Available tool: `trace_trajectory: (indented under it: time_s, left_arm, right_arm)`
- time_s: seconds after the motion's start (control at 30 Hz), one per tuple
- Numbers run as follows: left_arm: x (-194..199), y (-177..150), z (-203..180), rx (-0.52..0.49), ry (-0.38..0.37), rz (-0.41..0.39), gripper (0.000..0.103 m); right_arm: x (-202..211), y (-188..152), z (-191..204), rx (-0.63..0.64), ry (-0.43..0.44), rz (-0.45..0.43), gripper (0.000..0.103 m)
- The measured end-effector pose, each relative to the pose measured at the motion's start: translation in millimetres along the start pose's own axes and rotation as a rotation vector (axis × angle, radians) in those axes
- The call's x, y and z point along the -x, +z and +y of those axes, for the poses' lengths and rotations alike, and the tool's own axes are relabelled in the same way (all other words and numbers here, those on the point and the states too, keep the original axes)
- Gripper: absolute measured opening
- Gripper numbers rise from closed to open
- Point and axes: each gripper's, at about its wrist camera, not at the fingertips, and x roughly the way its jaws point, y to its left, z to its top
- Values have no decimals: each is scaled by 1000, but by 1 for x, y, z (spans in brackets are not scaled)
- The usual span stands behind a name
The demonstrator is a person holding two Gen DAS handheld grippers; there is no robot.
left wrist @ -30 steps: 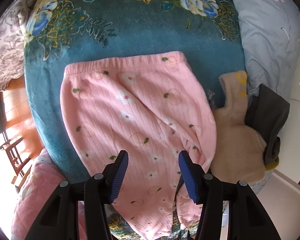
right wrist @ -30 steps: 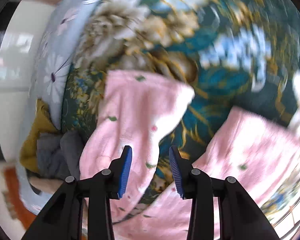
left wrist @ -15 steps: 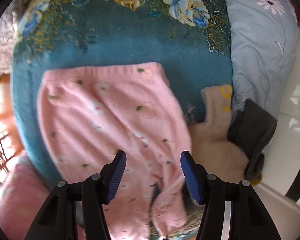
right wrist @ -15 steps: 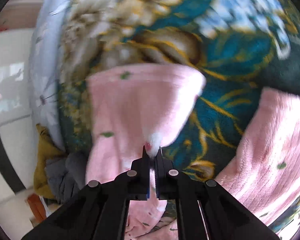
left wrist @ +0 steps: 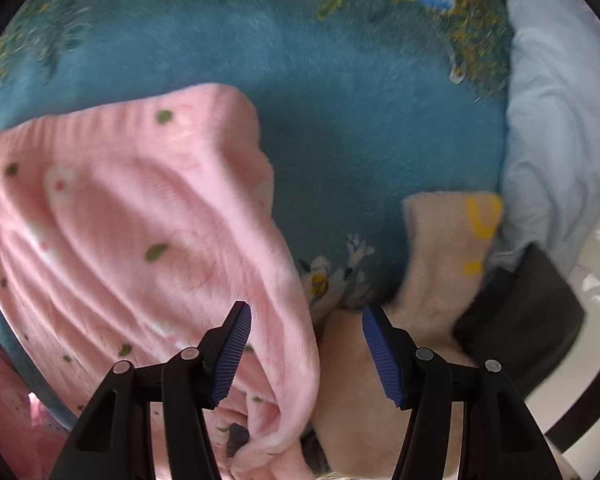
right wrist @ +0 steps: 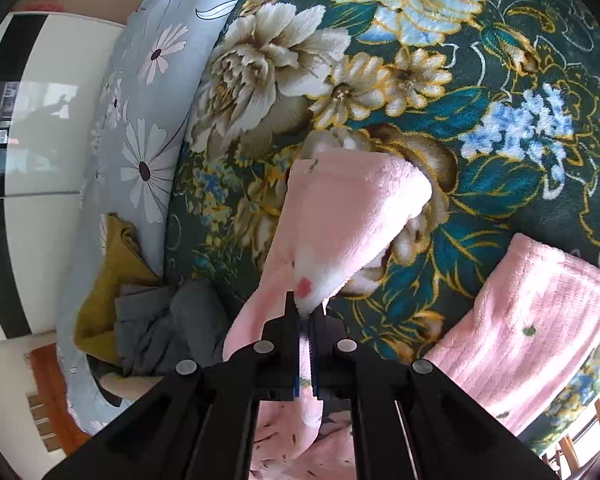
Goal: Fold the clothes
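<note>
Pink fleece trousers (left wrist: 132, 232) with small green and white spots lie on a teal floral blanket (left wrist: 340, 112). My left gripper (left wrist: 304, 354) is open and empty, low over the trousers' right edge. My right gripper (right wrist: 305, 320) is shut on a trouser leg (right wrist: 340, 216) near its cuff and holds it lifted off the blanket. The waistband end (right wrist: 540, 312) shows at the right of the right wrist view.
A beige garment (left wrist: 432, 280) with yellow marks and a dark grey one (left wrist: 520, 320) lie right of the trousers. A pale blue daisy-print quilt (right wrist: 140, 120) runs along the bed edge. Mustard and grey clothes (right wrist: 140, 308) are piled by it.
My right gripper shut on the trouser leg and has lifted it. My left gripper moved lower and to the right, closer to the trousers' edge, still open.
</note>
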Motion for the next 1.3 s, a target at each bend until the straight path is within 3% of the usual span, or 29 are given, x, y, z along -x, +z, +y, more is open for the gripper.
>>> trace_trajectory:
  time_s: [0.17, 0.23, 0.3, 0.43, 0.53, 0.67, 0.83, 0.93, 1.07, 1.2, 1.3]
  left_arm:
    - [-27, 12, -3, -12, 76, 11, 58]
    - [-35, 14, -2, -20, 125, 18, 25]
    - [-39, 16, 1, -26, 160, 23, 6]
    - [-25, 16, -3, -100, 133, -39, 4]
    - [2, 14, 1, -105, 5, -43, 4]
    - [62, 10, 15, -196, -141, -61, 4]
    - [85, 22, 16, -226, -116, -62, 4]
    - [91, 15, -4, -281, -90, -74, 4]
    - [128, -3, -14, -395, -165, -91, 4]
    - [161, -14, 40, -466, -183, -107, 4]
    - [148, -11, 104, -433, -67, -117, 4]
  right_arm:
    - [-1, -6, 10, -5, -60, -10, 4]
    - [0, -8, 14, -2, -85, -16, 3]
    - [1, -10, 20, 7, -98, -17, 3]
    - [8, -11, 36, 38, -102, -27, 3]
    - [24, -9, 47, 43, -73, -66, 3]
    - [58, -10, 49, 59, -24, -99, 3]
    - [63, -2, 57, 78, -23, -96, 3]
    - [56, 2, 71, 103, -19, -87, 3]
    - [56, 2, 104, 173, 47, -92, 3]
    - [92, -12, 91, 232, 89, -129, 3]
    - [100, -30, 45, 215, 42, -118, 3]
